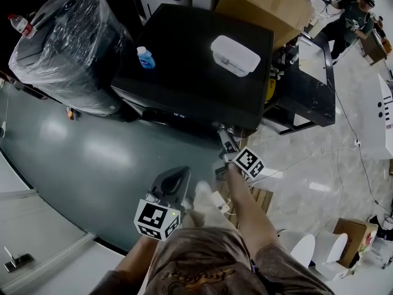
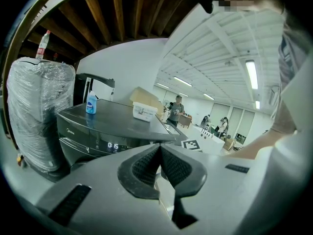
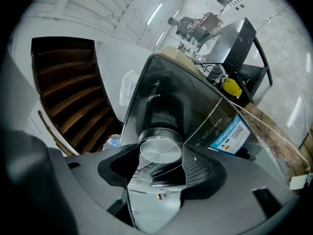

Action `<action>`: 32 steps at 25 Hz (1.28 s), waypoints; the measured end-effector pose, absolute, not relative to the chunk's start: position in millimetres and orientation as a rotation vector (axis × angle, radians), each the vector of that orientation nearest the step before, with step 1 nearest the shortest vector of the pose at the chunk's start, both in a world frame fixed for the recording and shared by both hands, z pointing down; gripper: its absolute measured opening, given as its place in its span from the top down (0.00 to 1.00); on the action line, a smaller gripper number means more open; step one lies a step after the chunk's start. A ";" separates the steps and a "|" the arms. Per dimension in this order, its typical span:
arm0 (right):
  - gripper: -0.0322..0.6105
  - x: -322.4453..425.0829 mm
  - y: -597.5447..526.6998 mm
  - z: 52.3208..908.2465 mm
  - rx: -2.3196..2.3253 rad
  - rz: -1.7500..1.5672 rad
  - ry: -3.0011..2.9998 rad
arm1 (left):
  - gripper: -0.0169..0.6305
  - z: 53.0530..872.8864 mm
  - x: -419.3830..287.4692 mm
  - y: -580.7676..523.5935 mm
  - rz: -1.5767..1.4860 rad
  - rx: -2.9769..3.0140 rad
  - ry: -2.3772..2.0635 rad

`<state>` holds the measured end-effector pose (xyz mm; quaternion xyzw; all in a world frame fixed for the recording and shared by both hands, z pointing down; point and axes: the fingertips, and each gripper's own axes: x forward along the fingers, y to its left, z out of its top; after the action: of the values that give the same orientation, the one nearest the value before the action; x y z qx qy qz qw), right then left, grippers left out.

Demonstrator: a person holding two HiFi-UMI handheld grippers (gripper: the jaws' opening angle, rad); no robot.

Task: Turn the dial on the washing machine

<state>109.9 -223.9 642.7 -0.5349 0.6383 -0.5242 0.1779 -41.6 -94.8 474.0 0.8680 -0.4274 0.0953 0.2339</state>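
The dial [image 3: 160, 150], on the washing machine [image 1: 196, 60] front, is clamped by the right gripper [image 3: 159, 160] (left gripper [image 2: 160, 163] closed on nothing), and grip on the smooth rim could be lost if it is twisted off-axis.

Brown printed shirt [image 1: 202, 260]; grey claws [image 1: 178, 176] [image 1: 223, 135], black-and-white marker cubes [image 1: 156, 219] [image 1: 249, 163].

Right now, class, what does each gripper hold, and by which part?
The right gripper clasps the dial of the washing machine by its round rim. The left gripper is shut on nothing.
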 end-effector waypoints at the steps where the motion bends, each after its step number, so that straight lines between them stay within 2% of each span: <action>1: 0.53 110.3 -224.1 642.4 -1.503 -1.478 1.794 | 0.98 474.1 -41.5 -95.2 0.262 2.384 -1.173; 32: 0.53 113.6 -219.6 656.2 -1.047 -1.507 1.296 | 0.98 485.9 -42.9 -88.9 0.309 2.363 -1.174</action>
<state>113.6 -219.6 656.2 -0.4201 0.5200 -0.6049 0.4326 -42.9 -88.9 485.9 0.8635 -0.4289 0.1129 0.2400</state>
